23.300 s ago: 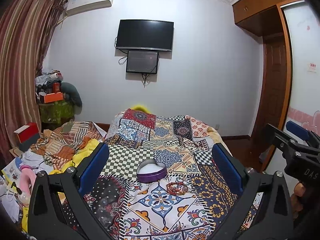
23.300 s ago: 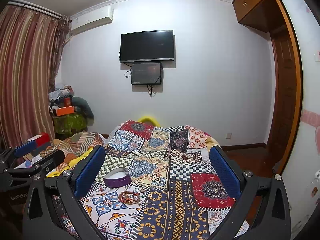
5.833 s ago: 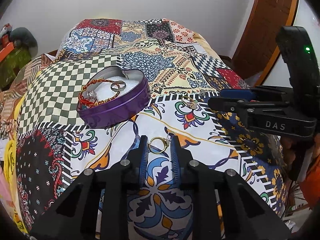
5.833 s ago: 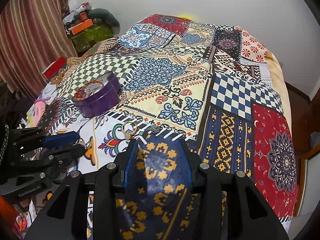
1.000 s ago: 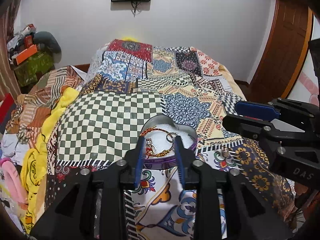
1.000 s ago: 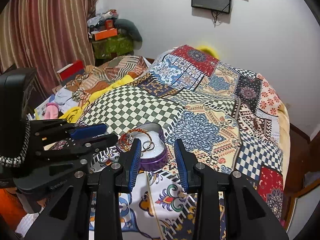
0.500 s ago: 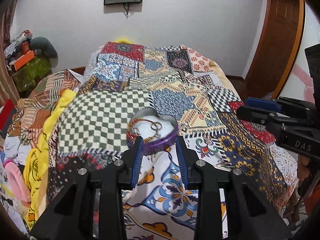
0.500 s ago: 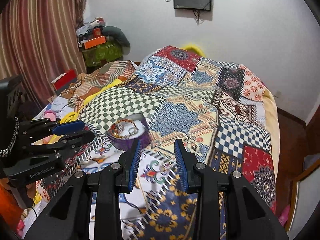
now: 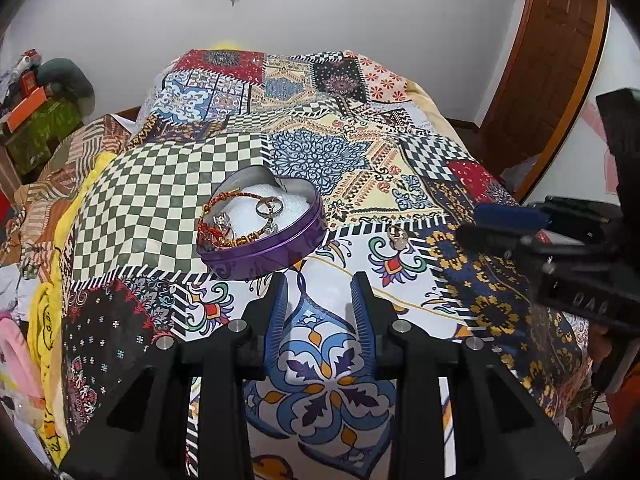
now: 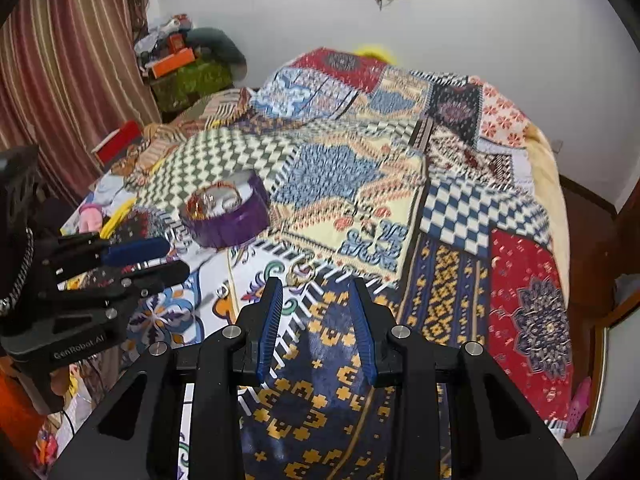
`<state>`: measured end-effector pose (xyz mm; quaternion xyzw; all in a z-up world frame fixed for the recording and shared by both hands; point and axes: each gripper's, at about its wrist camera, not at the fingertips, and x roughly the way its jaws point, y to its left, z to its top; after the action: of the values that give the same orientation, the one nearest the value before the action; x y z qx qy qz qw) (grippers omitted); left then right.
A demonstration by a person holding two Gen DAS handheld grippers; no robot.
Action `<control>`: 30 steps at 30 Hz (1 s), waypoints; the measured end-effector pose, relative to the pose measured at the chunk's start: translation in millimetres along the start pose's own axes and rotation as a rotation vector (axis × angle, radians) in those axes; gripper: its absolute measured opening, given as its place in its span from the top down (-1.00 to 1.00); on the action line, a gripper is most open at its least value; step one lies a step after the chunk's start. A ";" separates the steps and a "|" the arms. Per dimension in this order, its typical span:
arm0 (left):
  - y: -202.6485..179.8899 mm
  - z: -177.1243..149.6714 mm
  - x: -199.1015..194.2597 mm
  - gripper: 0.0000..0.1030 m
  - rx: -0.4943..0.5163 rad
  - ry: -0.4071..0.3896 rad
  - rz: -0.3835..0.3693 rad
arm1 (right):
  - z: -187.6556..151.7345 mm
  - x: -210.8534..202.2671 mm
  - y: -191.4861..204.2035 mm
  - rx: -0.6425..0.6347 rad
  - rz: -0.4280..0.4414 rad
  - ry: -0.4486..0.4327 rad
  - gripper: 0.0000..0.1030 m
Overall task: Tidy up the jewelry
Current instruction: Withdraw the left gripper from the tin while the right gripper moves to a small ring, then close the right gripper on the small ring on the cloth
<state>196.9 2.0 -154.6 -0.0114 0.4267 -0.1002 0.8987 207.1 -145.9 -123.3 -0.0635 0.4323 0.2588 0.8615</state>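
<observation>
With 1 ring (image 9: 397, 235) left on the quilt (image 9: 160, 184) at 3 o'clock of the heart tin (image 9: 276, 246), both your left gripper (image 9: 320, 286) and right gripper (image 10: 312, 290) hang narrowly parted and empty; your right likely takes it next.

One purple heart-shaped tin (image 9: 262, 246) sits on the bed, holding one red-and-gold bracelet (image 9: 224, 236) and three rings (image 9: 269, 205) (the count is uncertain in the tangle). One more ring (image 9: 396, 235) lies outside on the quilt (image 9: 160, 184).

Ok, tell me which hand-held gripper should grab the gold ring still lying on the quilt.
Right. The right hand-held gripper is open with the gold ring just ahead of its left finger. The left hand-held gripper is empty and open too, but faces the purple heart-shaped tin, with the ring off to its right.
</observation>
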 end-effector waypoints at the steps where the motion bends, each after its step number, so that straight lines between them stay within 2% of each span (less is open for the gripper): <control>1: 1.3 -0.2 2.2 0.38 -0.003 0.003 0.002 | -0.5 4.7 0.7 -0.003 0.006 0.011 0.40; 12: 13.8 -1.4 15.5 0.38 -0.018 0.019 -0.001 | 6.9 47.2 6.6 -0.036 0.044 0.082 0.40; 16: 12.2 -2.1 18.8 0.38 -0.023 0.025 -0.013 | 5.4 49.8 10.5 -0.084 0.031 0.072 0.40; 22: 4.6 -3.5 20.9 0.38 -0.023 0.028 -0.036 | 5.4 49.9 2.5 -0.062 0.012 0.058 0.81; 30: -12.0 -6.9 24.0 0.38 0.019 0.047 -0.065 | 1.3 39.1 -1.0 -0.053 0.008 0.034 0.83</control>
<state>204.4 -13.8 -176.0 -0.0145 0.4462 -0.1339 0.8847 227.8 -131.1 -153.0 -0.0892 0.4402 0.2725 0.8509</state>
